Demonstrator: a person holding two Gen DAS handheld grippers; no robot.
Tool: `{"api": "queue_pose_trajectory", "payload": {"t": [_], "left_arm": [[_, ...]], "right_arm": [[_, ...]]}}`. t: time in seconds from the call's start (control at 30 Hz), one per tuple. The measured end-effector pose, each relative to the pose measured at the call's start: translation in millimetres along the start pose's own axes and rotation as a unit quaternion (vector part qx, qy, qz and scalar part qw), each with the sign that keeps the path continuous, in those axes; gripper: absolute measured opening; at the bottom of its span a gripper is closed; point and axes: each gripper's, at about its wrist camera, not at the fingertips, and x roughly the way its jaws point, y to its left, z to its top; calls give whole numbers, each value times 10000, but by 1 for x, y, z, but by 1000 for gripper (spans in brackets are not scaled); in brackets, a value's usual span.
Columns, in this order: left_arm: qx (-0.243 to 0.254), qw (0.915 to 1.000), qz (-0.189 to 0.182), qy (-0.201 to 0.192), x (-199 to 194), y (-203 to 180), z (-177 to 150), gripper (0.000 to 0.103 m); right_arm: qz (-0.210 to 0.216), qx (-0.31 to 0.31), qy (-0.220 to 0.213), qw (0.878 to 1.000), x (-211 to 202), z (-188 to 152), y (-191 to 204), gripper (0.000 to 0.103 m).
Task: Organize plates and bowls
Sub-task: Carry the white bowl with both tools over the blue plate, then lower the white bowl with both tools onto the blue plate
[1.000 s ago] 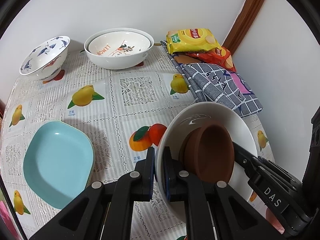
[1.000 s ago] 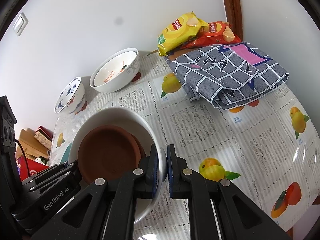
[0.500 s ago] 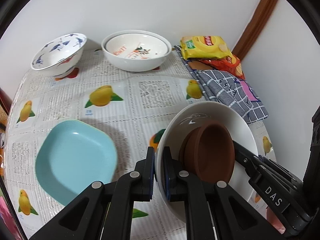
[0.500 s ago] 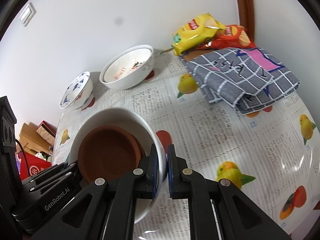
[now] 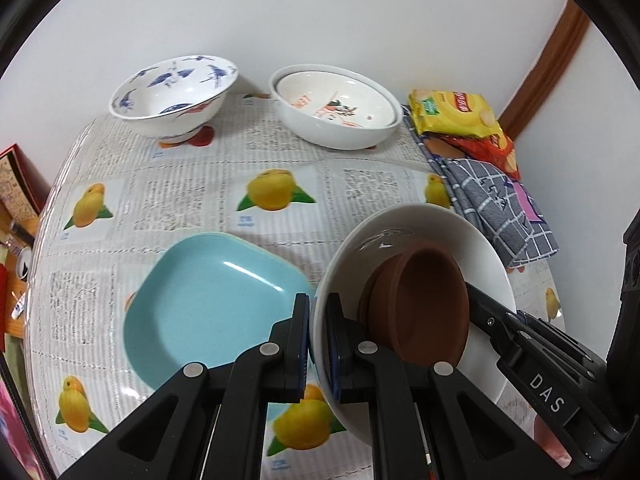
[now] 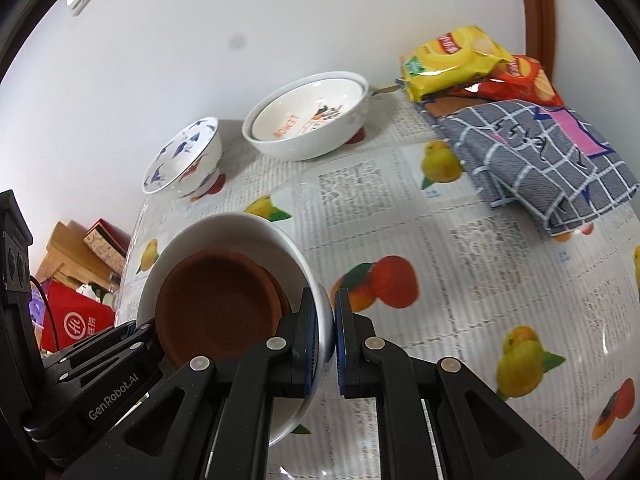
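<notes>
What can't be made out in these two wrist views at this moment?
- White bowl: underside unseen in either view, so any gap above the tablecloth is unclear.
- Brown dishes: nested, count unclear; left view.
- Teal plate: near edge hidden by the left gripper.
- Right gripper: its outer pad's contact with the bowl wall is hidden.
- Red chip bag: mostly under the yellow bag.

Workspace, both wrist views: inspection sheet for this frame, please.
Surface: table under a fruit-print cover.
Job's things: white bowl holding brown dishes, carried above the table; light blue plate; blue-patterned bowl; nested white bowls.
Clutter: snack bags, checked cloth.
Grippers: left tongs and right tongs shut on the white bowl's rim.
Cables: thin wire at the left edge.
Surroundings: white wall, wooden trim, boxes beyond the table.
</notes>
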Motion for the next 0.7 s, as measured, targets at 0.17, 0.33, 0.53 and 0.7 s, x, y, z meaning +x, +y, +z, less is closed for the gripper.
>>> {"api": "queue_pose_trajectory", "payload": {"t": [0.17,0.33,0.53,0.7], "left_arm": [[-123,9999,81,-1,0,19,-1,8],[-259,9996,149,5,1,40,-2,8],[-425,9988,226,56,8,62,-5,8],[-514,9983,268,85,13,76,-6,8]], "right_arm": [[74,-92,54,9999,10,-1,18,9],[170,-169,157,9996,23,-5,31,9],[250,-280,322,9988,42,-7,48,9],[276,-364,420,9981,55,-8,60,9]]}}
